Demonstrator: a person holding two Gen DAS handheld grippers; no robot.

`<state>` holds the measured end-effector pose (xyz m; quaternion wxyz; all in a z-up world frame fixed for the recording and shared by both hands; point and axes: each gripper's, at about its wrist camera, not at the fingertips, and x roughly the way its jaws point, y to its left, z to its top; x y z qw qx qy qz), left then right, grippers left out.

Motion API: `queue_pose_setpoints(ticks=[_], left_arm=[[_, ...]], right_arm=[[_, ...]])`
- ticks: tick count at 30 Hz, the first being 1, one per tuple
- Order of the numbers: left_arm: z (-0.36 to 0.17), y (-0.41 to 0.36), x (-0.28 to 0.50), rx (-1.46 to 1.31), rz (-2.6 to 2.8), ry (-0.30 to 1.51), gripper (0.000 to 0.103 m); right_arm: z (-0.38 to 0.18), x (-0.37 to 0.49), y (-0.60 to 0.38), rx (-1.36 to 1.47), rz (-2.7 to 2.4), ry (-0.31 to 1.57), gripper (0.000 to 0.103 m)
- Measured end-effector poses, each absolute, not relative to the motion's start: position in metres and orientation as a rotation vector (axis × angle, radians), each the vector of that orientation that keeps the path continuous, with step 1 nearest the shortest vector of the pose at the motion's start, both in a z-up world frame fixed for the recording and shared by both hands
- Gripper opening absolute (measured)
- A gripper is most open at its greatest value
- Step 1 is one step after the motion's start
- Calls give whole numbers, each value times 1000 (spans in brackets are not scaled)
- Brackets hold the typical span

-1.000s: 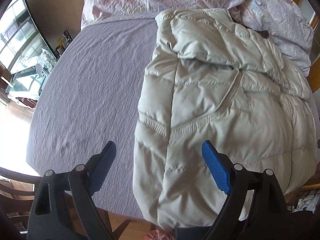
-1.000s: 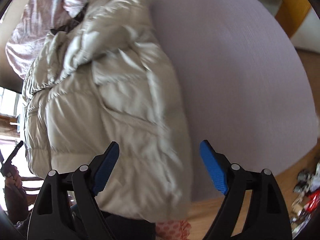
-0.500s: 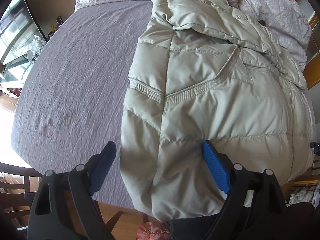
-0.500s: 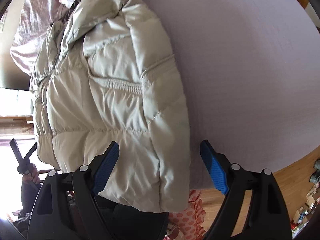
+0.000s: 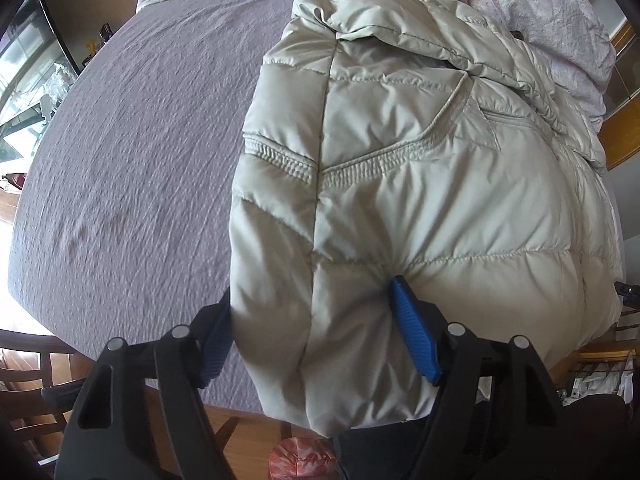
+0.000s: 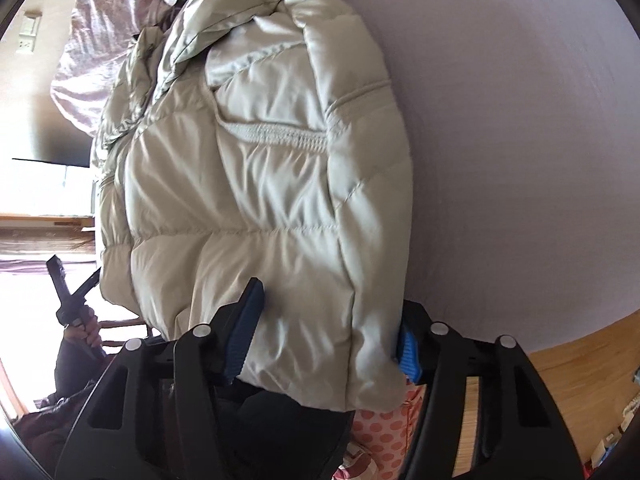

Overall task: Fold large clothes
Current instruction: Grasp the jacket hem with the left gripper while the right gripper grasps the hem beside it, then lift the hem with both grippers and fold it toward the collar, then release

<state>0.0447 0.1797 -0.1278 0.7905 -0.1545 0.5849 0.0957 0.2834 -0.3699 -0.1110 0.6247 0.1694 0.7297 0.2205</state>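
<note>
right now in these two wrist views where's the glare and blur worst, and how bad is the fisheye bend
Left wrist view: sharp on the puffer jacket, window blown out at far left, bed edge bowed by the fisheye. Right wrist view: window side overexposed at left, sheen on the jacket, slightly soft, sheet nearly featureless.

Wood floor (image 6: 576,376), dark chair (image 5: 24,356), bright windows (image 5: 20,76) w/ daylight.

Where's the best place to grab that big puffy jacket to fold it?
The two bottom corners of the puffy jacket, from the near edge of the bed, where its hem overhangs. The left gripper and right gripper have just been closing there, pads denting the padding.
</note>
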Motion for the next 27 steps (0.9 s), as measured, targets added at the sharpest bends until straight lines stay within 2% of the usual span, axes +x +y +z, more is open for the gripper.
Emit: queue_pose_setpoints(ticks=[6,8,10,15,19,27], left_arm=[[-134,176,31,-340,198,1249,71],[-131,174,27,-343,192,1244,65],[-130,171,23,-357,178,1238,53],[-127,161,19,-362,171,1226,31],[-116,160,24,-359,185,1210,18],[-94,169,42,-340,209,1180,13]], right_arm=[[-110,283,-370,399,539,1688,54],[-110,284,-367,397,552,1688,47],[-109,284,-366,394,562,1682,37],[-101,289,-362,382,584,1643,19],[-88,294,-358,353,609,1590,16],[-65,314,-347,313,627,1501,14]])
